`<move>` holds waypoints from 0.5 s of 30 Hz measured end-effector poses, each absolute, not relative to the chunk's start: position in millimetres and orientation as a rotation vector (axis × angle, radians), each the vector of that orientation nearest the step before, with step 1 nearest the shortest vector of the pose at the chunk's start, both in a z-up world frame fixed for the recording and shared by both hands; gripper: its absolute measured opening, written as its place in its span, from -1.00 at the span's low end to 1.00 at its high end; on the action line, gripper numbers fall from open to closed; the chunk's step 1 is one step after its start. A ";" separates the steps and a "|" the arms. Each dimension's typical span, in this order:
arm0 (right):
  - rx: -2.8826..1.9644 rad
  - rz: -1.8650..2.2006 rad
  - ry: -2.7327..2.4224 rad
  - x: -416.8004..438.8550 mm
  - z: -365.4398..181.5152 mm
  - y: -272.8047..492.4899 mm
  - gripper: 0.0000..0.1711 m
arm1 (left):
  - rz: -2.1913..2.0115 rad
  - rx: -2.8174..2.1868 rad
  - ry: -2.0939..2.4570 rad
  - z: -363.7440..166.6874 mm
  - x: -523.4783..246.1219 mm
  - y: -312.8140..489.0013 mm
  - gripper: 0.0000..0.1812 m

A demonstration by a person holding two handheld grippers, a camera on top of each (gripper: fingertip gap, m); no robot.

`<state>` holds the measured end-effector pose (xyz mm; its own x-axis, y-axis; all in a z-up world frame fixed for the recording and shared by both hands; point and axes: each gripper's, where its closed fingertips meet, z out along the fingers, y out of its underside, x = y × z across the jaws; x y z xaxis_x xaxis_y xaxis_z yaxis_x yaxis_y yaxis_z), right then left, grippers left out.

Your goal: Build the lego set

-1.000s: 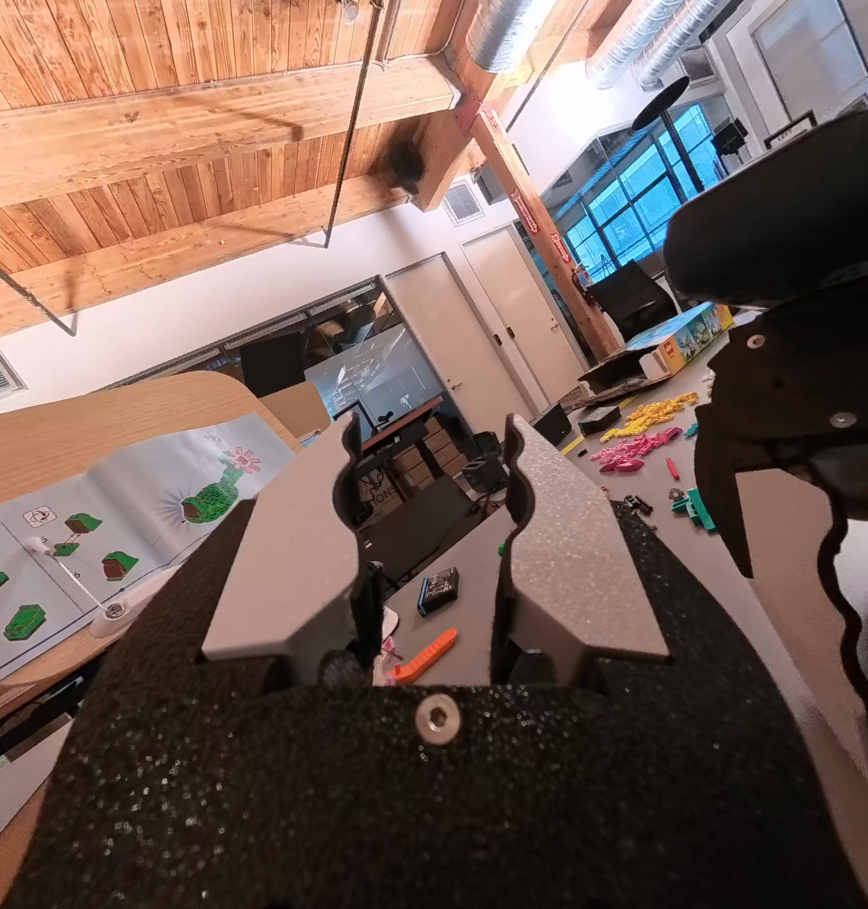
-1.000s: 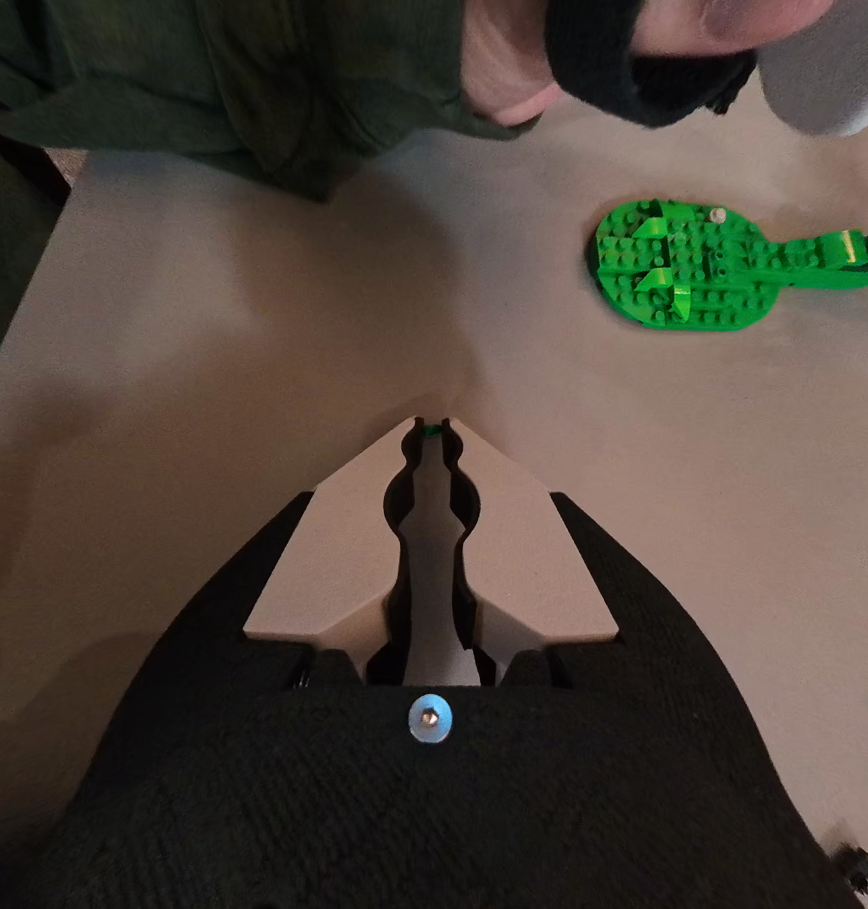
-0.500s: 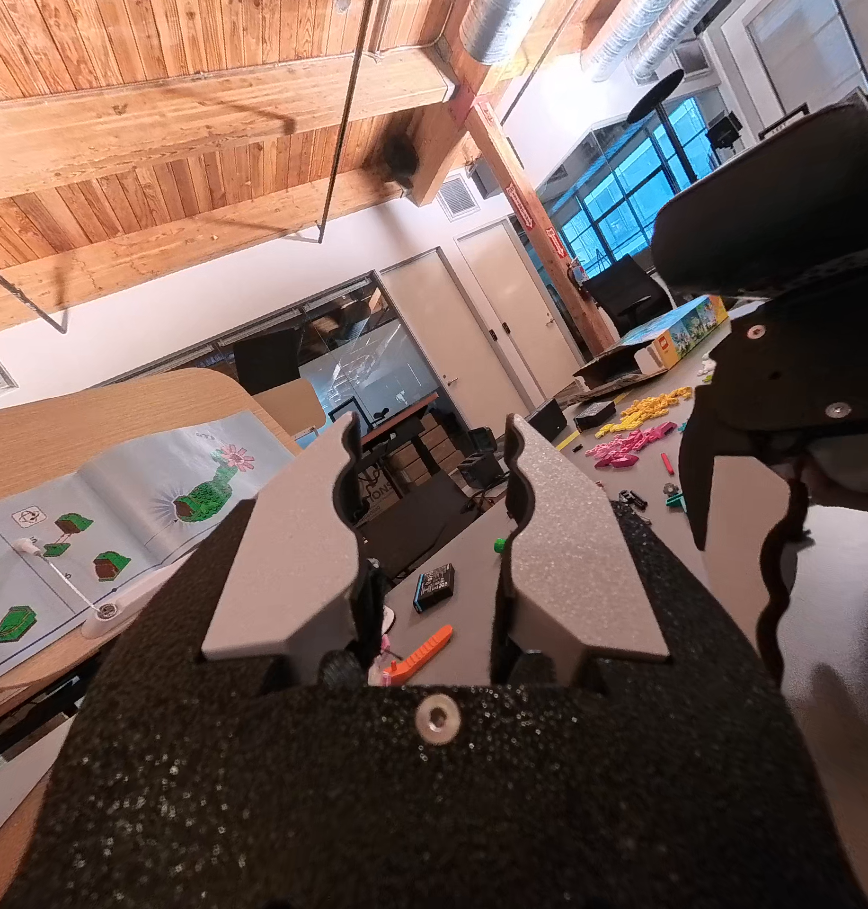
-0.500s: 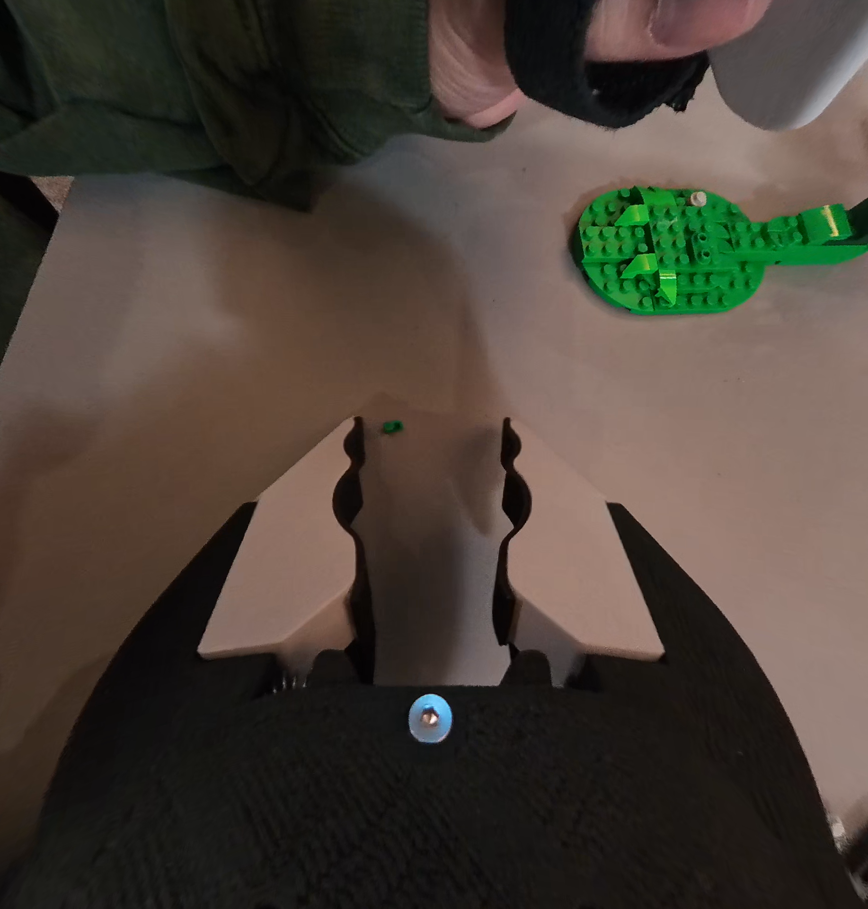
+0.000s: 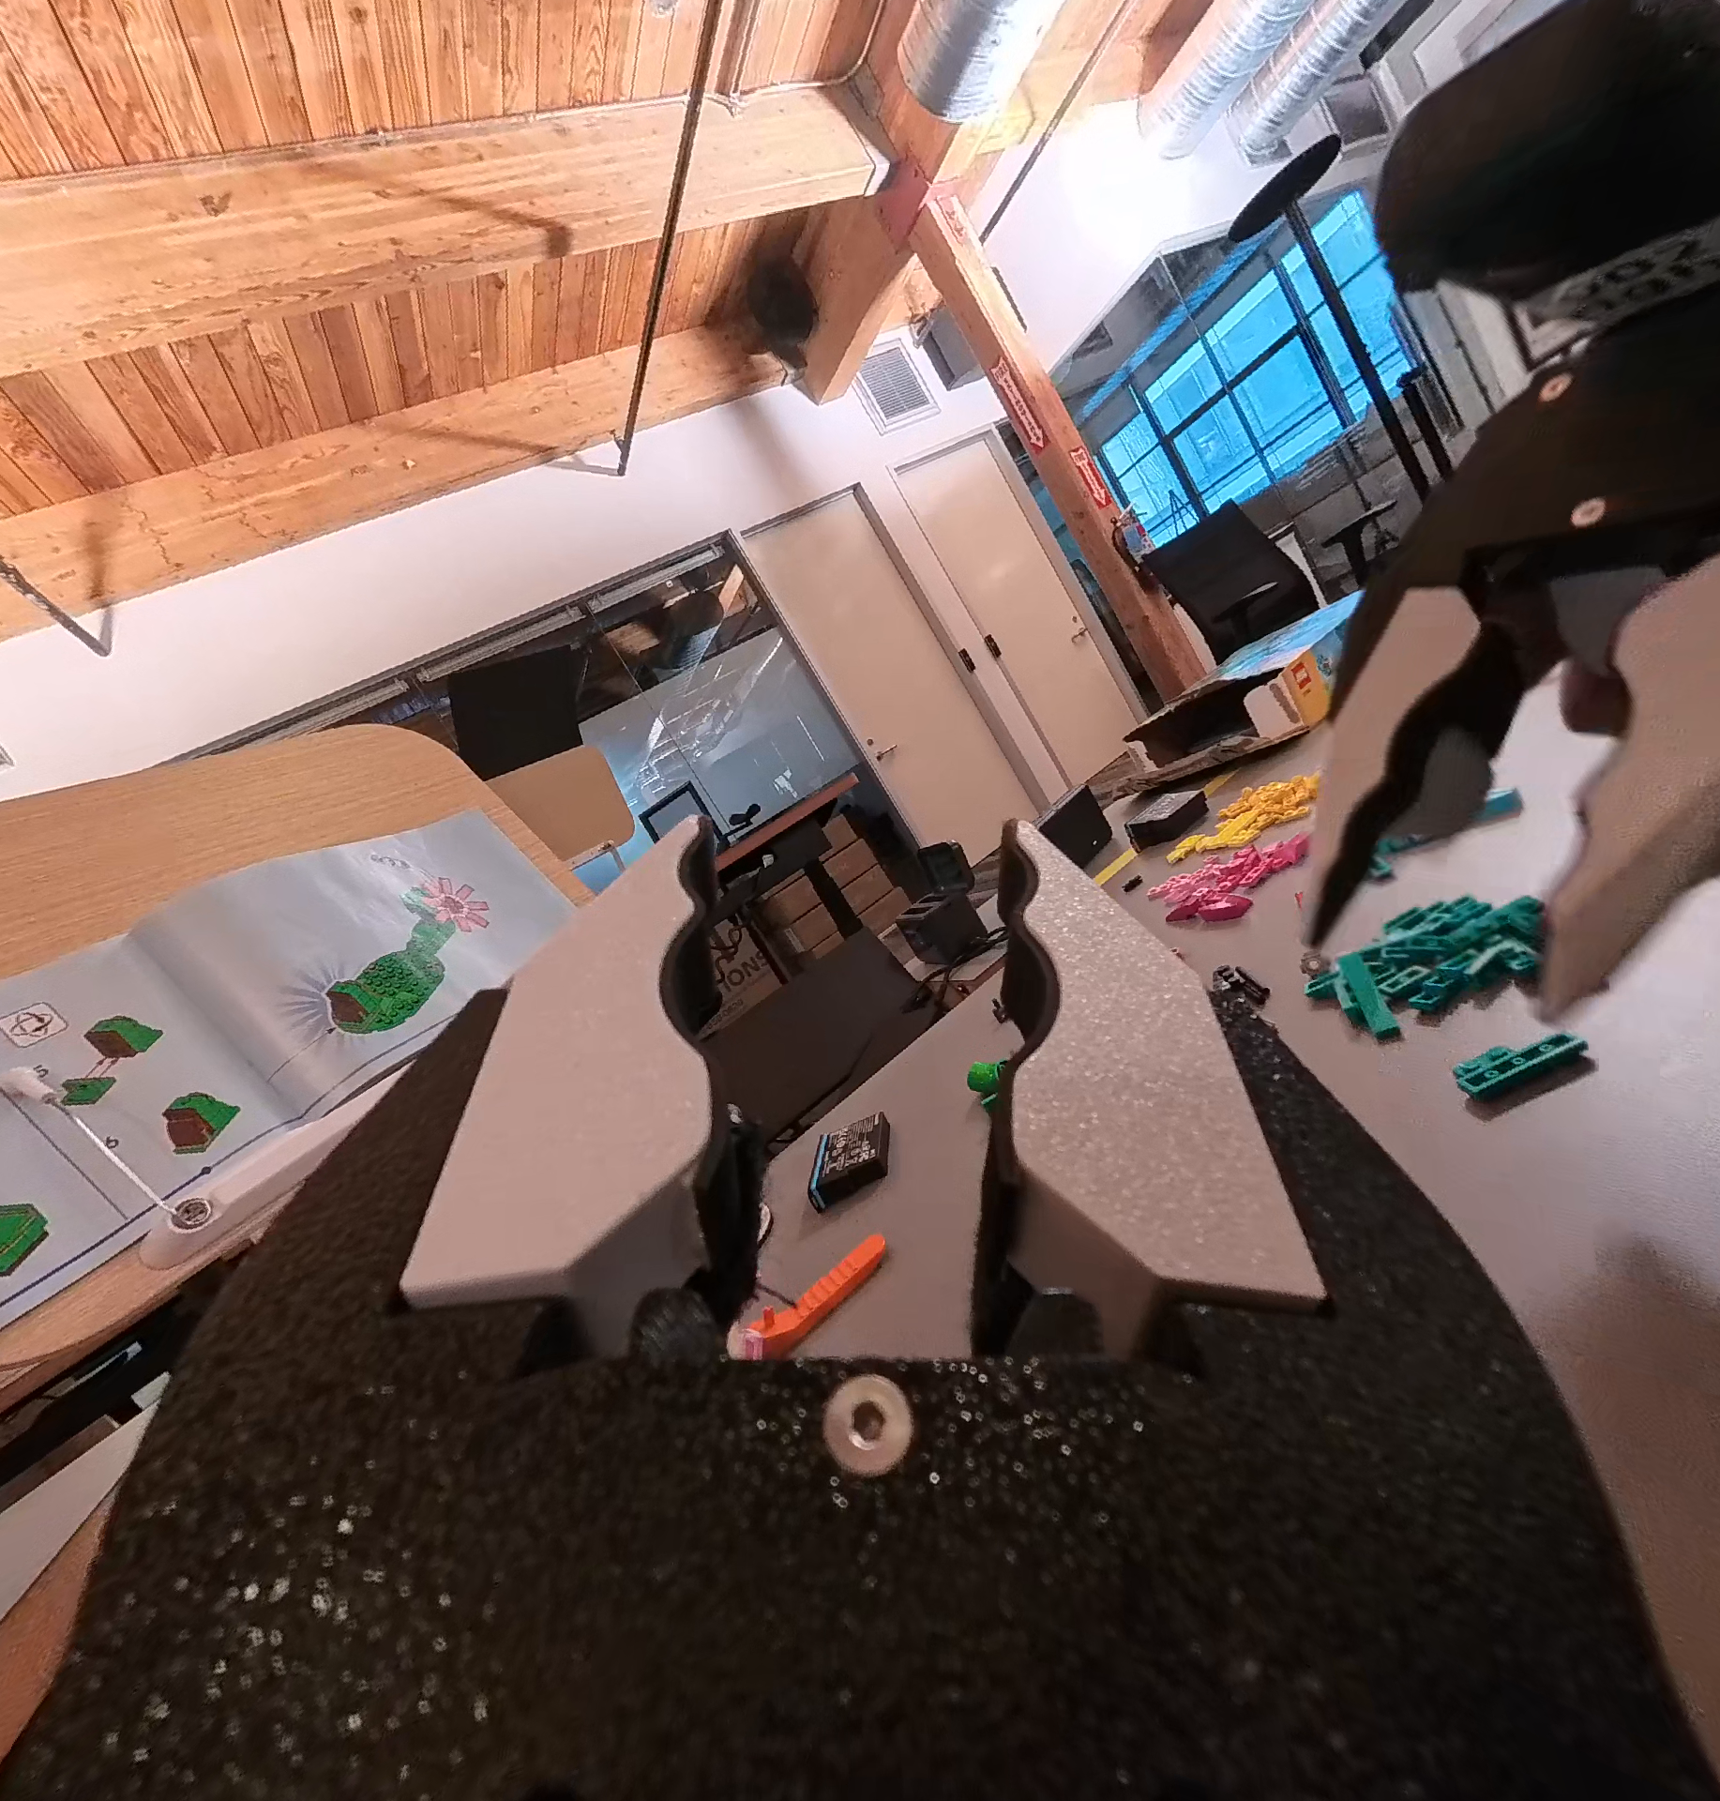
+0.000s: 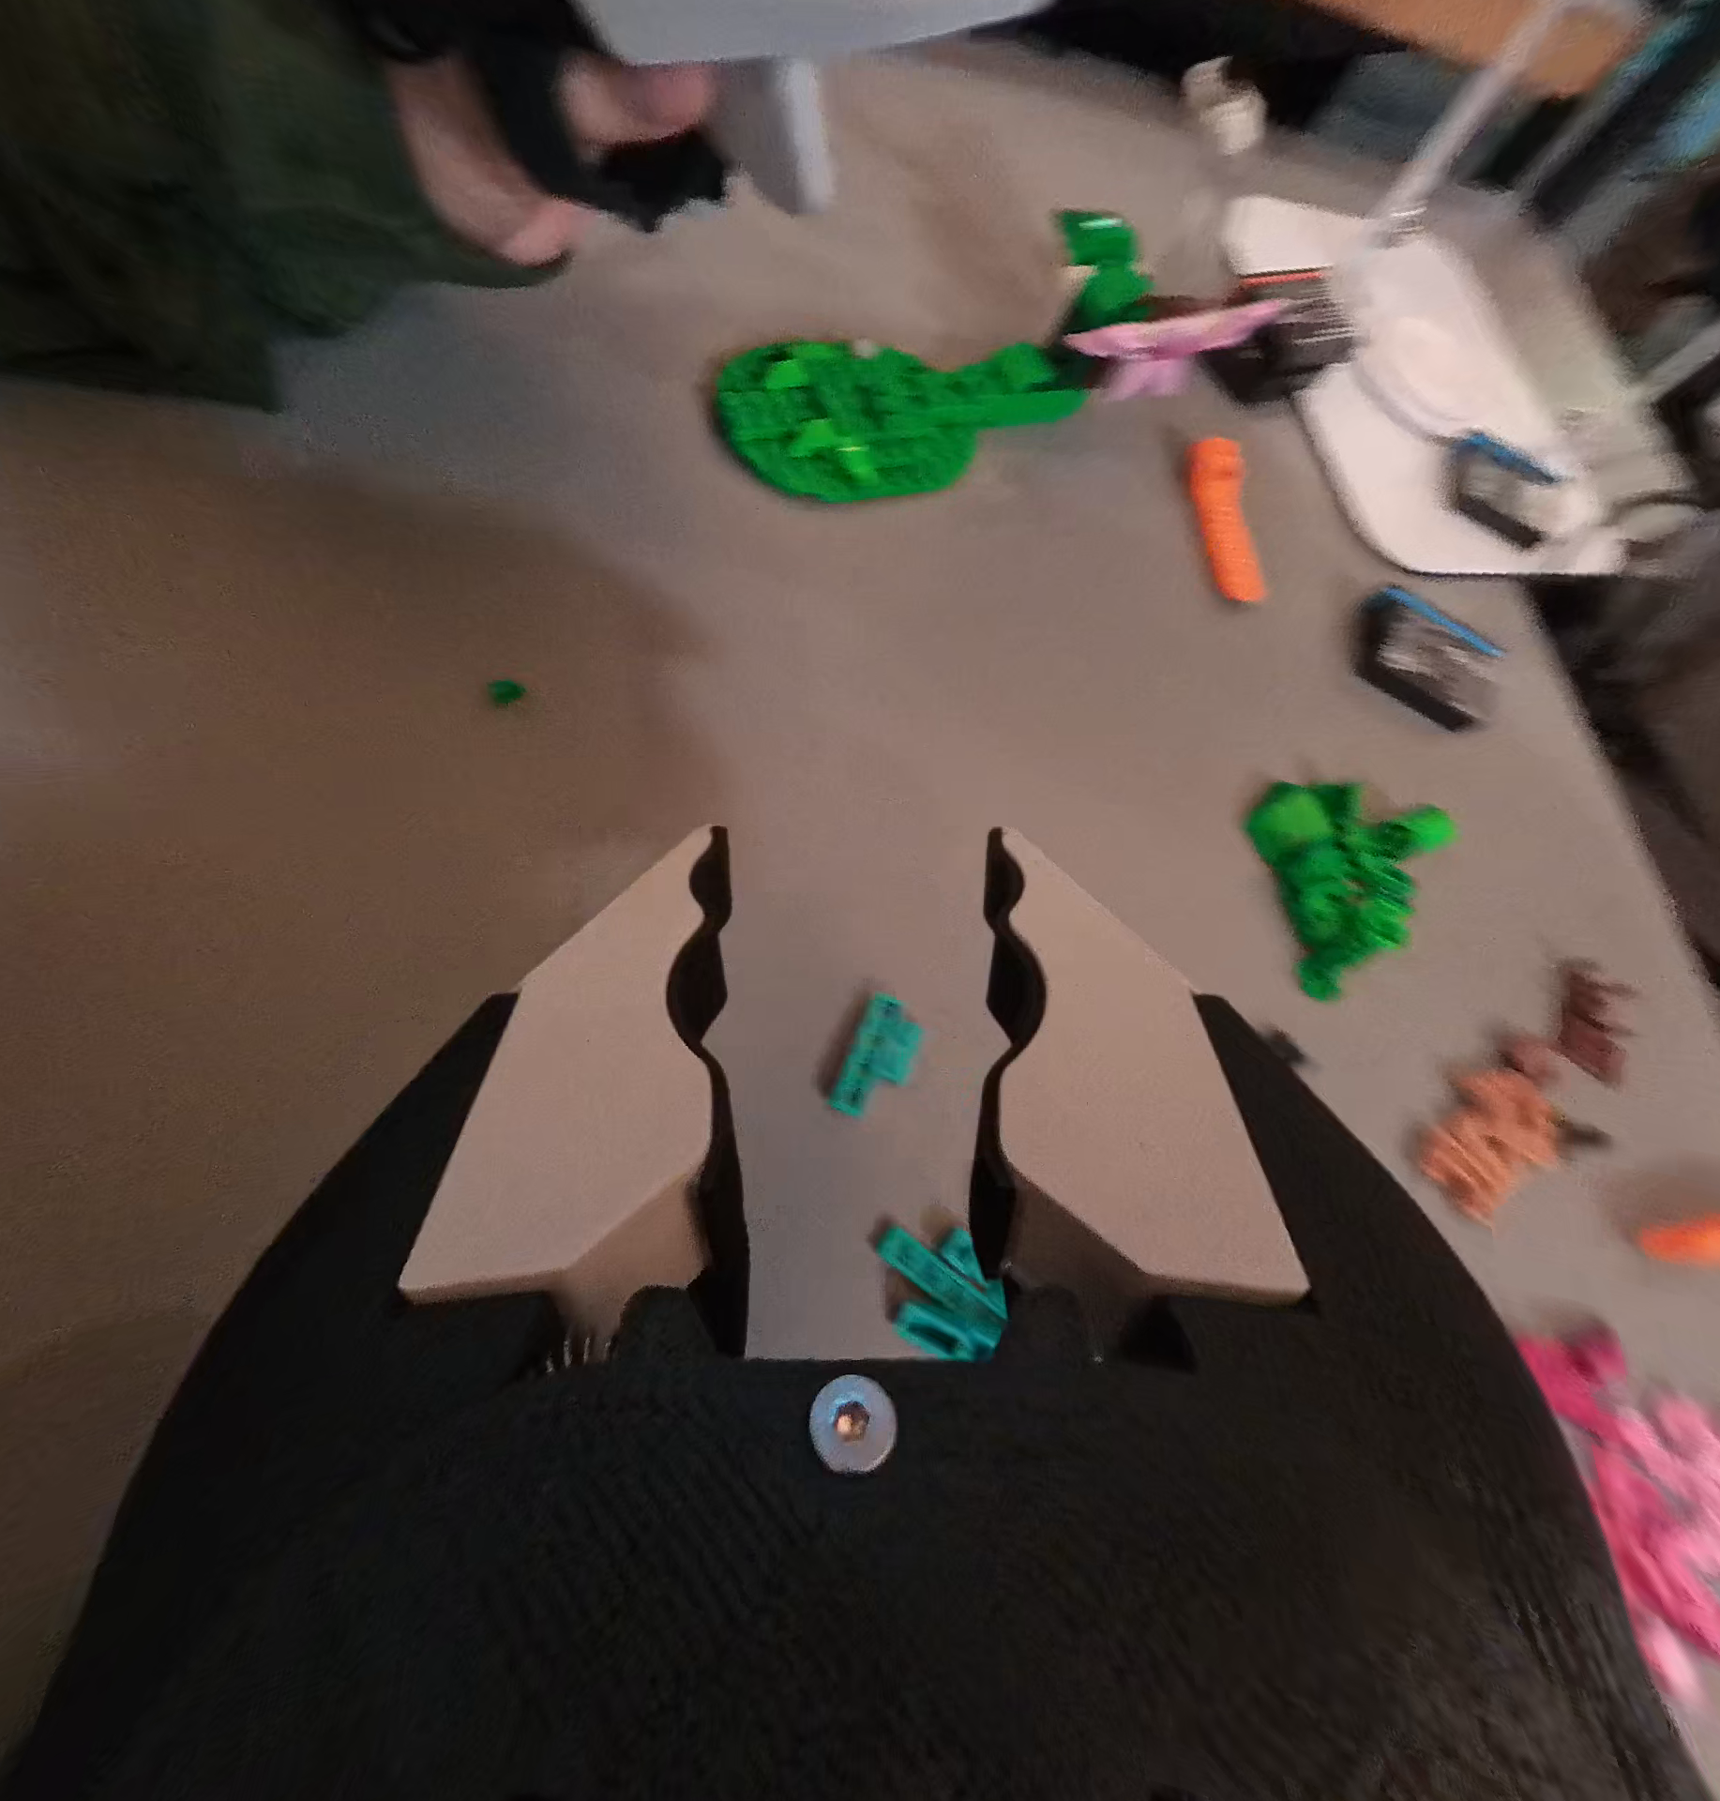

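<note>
Grey table [image 6: 252,877], both jaws apart.

On the worktop [image 6: 252,877]: 1 green plant build [image 6: 856,419], 1 small loose green piece [image 6: 506,692], 2 orange tools [image 6: 1223,517], 2 black battery-like blocks [image 6: 1421,658], 1 open instruction booklet [image 5: 252,975], 2 claws [image 5: 851,936].

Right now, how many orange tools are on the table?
2. One orange tool lies right of the green build; another lies at the far right edge, partly cut off. More may be hidden.
</note>
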<state>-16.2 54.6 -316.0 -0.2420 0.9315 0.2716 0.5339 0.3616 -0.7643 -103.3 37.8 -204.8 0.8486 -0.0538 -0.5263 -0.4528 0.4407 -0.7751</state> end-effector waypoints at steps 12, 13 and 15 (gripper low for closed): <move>-1.475 0.513 -1.304 34.8 -277.9 163.8 -0.52 | 0.263 -1.102 0.526 -205.9 -103.6 38.7 -0.41; -1.499 0.517 -1.311 33.7 -281.7 164.7 -0.54 | 0.264 -1.104 0.528 -206.3 -103.4 38.9 -0.41; -1.527 0.510 -1.351 26.8 -287.8 166.5 -0.56 | 0.266 -1.105 0.530 -206.9 -103.5 39.3 -0.41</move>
<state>26.8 166.5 -287.8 0.2887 0.9127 0.2891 0.4947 0.1163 -0.8613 -103.5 39.3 -206.9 0.8461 -0.0552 -0.5302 -0.4578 0.4343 -0.7758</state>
